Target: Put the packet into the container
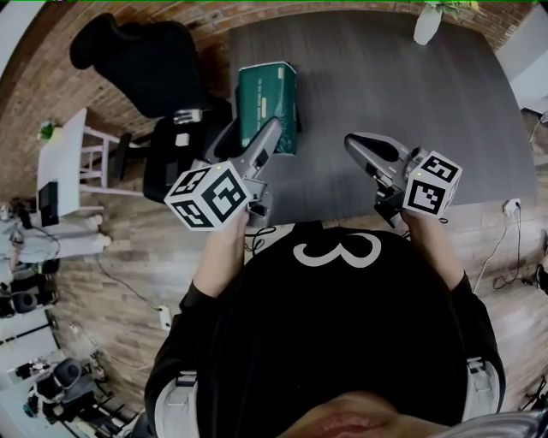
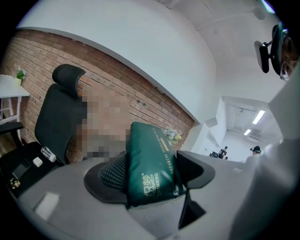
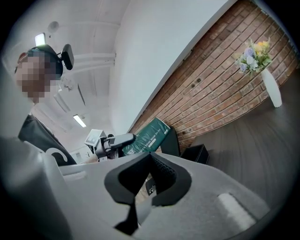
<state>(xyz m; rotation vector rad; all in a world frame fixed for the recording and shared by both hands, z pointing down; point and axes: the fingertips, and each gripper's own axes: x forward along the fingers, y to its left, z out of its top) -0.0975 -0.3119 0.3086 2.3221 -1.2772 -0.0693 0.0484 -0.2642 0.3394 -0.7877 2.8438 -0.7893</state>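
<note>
A dark green packet [image 1: 268, 101] with light print hangs over the near left part of the dark grey table [image 1: 402, 77], clamped upright between the jaws of my left gripper [image 1: 272, 130]. In the left gripper view the packet [image 2: 149, 164] fills the space between the two black pads [image 2: 110, 176]. My right gripper [image 1: 353, 142] hovers to the right of it, apart from the packet, jaws together with nothing between them. From the right gripper view [image 3: 150, 161] the packet [image 3: 149, 136] shows in the distance. I see no clear container; a black boxy shape [image 3: 194, 153] sits by the brick wall.
A white vase [image 1: 427, 24] with flowers [image 3: 253, 54] stands at the table's far edge. A black office chair [image 1: 141, 60] is left of the table, with a white side table [image 1: 64, 158] beyond. Cables and a socket [image 1: 512, 207] lie on the wooden floor.
</note>
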